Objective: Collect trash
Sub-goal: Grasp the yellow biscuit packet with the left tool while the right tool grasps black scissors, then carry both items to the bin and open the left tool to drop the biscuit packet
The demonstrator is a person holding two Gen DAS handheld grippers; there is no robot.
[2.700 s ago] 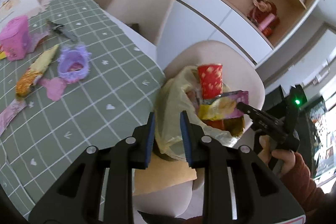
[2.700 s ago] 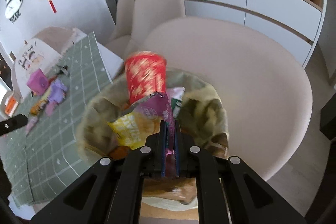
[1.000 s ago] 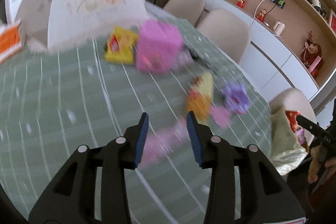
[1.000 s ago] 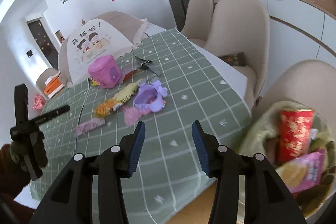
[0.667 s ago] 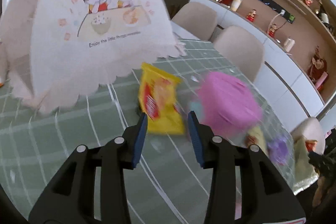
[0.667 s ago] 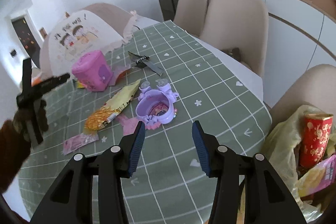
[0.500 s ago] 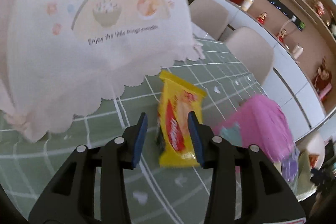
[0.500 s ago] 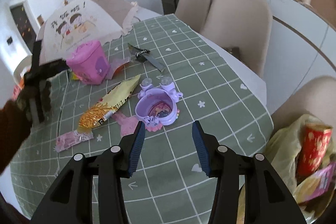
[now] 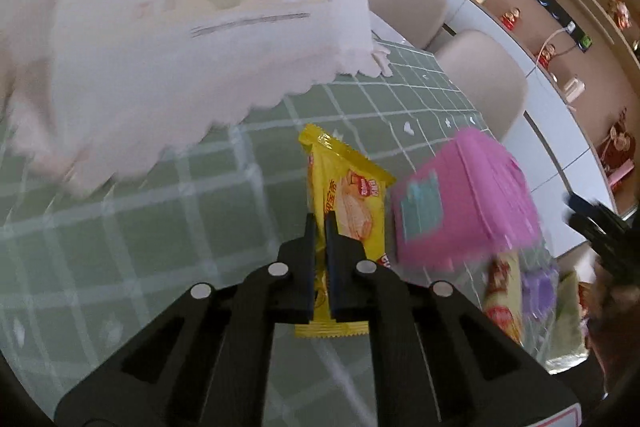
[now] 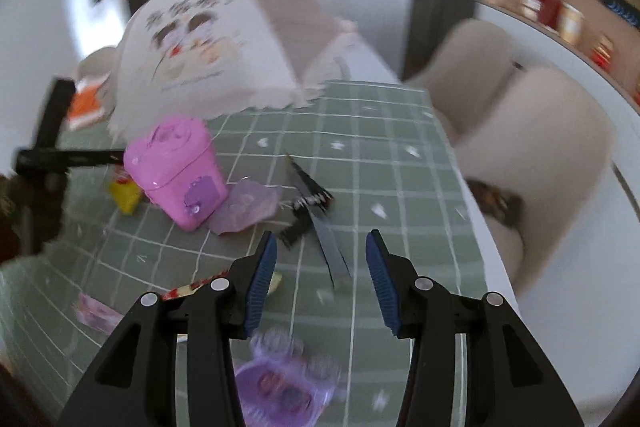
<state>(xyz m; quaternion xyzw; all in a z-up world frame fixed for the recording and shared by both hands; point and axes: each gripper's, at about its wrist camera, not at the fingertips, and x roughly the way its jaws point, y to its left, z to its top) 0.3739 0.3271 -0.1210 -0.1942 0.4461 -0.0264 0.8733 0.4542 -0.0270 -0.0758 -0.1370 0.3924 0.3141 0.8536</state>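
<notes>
Half a second ago apart, the left tool (image 9: 319, 223) has just closed onto the yellow snack wrapper (image 9: 348, 195) on the counter (image 9: 160, 227). Pink box (image 9: 464, 203) sits at its 3 o'clock. Right tool (image 10: 320, 247) hangs apart, empty, over a black wrapper (image 10: 316, 211).

No lettering reads clearly; the yellow snack packet (image 9: 348, 203) bears blurred characters.

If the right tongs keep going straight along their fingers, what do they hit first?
Most likely the black and silver wrapper lying on the green checked tablecloth. It sits in the gap ahead of the open right tongs, with nothing between. Blur leaves depth uncertain.
</notes>
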